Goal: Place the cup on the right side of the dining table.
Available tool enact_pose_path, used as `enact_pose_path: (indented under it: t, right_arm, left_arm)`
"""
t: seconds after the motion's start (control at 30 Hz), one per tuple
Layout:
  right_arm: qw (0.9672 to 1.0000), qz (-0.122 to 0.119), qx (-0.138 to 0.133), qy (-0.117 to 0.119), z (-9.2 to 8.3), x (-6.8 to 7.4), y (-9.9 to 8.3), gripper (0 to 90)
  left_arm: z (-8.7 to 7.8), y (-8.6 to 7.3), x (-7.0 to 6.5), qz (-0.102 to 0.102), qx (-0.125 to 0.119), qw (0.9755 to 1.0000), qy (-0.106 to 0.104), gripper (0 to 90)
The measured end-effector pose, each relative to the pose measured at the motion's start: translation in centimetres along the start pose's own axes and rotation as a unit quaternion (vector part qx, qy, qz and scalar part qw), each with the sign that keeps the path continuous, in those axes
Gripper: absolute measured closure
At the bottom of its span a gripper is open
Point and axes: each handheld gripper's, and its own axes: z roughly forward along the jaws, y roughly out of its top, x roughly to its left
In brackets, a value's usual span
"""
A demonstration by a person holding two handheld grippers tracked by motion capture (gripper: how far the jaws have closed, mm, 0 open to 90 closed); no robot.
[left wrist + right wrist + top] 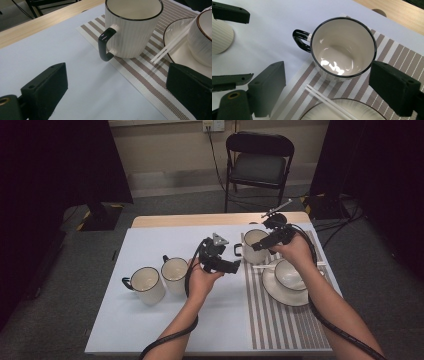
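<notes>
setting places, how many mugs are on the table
3: one mug on the striped mat beside the plate, two mugs side by side on the white cloth at left.

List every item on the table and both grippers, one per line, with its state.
Left gripper: open, holding nothing.
Right gripper: open, above the mat mug.
Mat mug: upright, empty, on the striped mat.
Two left mugs: upright, off the mat.
Bowl: upright, on the plate.
White chopsticks: lying across the plate rim.
</notes>
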Motion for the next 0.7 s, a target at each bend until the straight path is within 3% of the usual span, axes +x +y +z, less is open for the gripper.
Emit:
enact_pose_path:
  t: [0.7]
  right_arm:
    - [0.9998, -0.016, 0.010, 0.008, 0.0, 0.9, -0.9, 13.0]
  left_arm:
    - [-1.1, -0.8, 0.7, 0.006, 0.009, 0.9999, -0.007, 3.4]
